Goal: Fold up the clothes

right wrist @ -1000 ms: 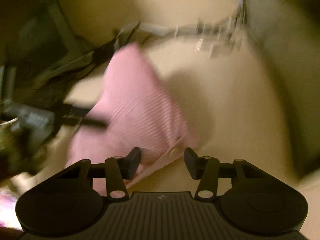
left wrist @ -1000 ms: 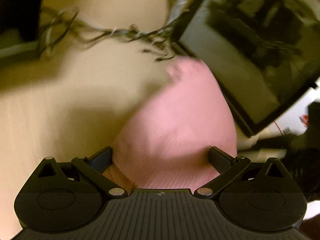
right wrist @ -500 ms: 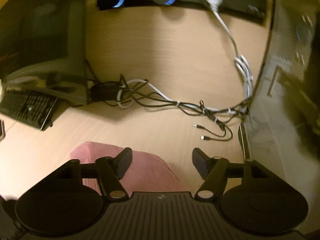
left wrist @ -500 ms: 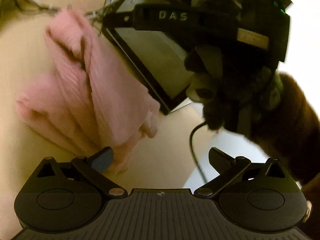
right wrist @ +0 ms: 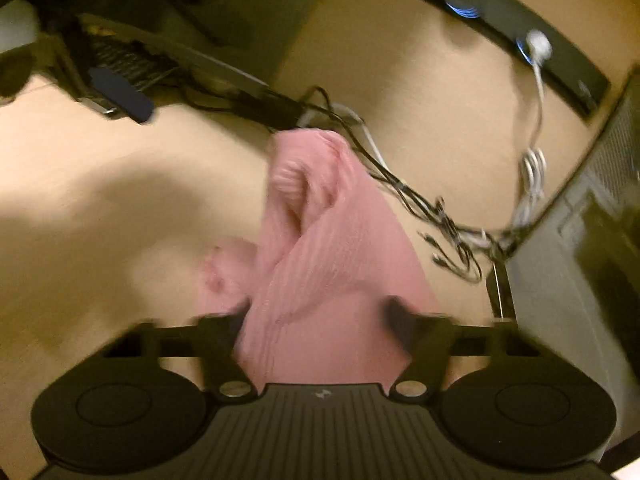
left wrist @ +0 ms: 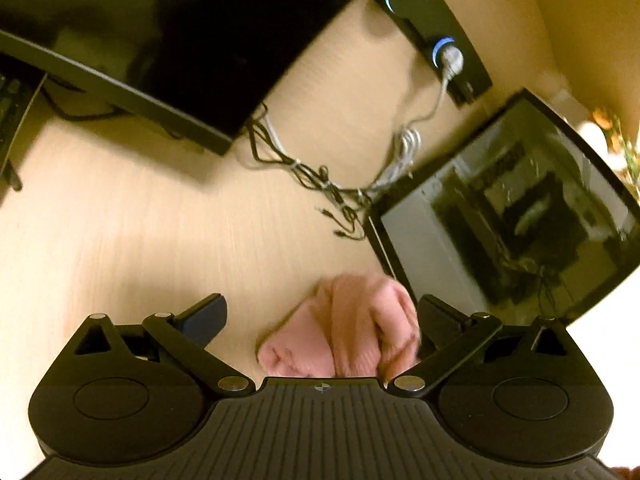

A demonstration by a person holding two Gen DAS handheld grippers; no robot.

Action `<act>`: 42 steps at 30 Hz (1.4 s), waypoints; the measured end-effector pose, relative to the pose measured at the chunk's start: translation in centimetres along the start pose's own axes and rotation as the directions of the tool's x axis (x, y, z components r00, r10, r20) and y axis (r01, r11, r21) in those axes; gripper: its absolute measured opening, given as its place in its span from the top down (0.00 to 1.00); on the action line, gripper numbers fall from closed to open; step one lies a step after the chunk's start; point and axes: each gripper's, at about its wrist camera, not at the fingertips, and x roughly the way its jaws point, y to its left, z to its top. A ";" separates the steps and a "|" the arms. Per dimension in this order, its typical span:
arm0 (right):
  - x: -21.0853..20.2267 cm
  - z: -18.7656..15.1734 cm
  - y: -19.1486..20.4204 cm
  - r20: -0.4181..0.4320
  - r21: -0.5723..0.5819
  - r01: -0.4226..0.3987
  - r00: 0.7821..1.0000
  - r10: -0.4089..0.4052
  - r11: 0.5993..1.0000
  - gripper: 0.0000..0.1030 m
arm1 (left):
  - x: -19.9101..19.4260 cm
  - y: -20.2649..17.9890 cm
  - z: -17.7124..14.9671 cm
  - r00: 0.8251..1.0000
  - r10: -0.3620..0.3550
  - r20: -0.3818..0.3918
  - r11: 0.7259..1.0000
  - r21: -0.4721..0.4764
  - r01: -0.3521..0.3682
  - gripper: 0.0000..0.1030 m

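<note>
A pink ribbed garment (left wrist: 352, 328) lies bunched on the light wooden desk (left wrist: 160, 240), low in the left wrist view. My left gripper (left wrist: 320, 316) is open, and the bunch sits between its fingers, against the right one. In the right wrist view the same garment (right wrist: 328, 256) stretches from between the fingers away toward the cables. My right gripper (right wrist: 316, 316) is open with the cloth lying between its blurred fingers; I cannot tell if they touch it.
A tangle of black and white cables (left wrist: 320, 180) lies behind the garment. A dark computer case (left wrist: 520, 216) stands to the right, a monitor (left wrist: 180, 48) at the back left, a power strip with blue-lit sockets (left wrist: 432, 40) against the wall. A keyboard (right wrist: 120, 64) is far left.
Both grippers have swung over the desk. The garment, seen beside the left gripper's left finger half a second ago, now sits between its fingers. The right gripper has moved in over the cloth.
</note>
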 end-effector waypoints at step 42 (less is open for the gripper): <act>-1.3 -2.0 -5.2 -0.144 0.425 0.004 0.987 0.064 0.905 0.00 | 10.1 -1.6 -2.4 0.965 -0.087 -0.247 0.988 0.103 0.115 0.15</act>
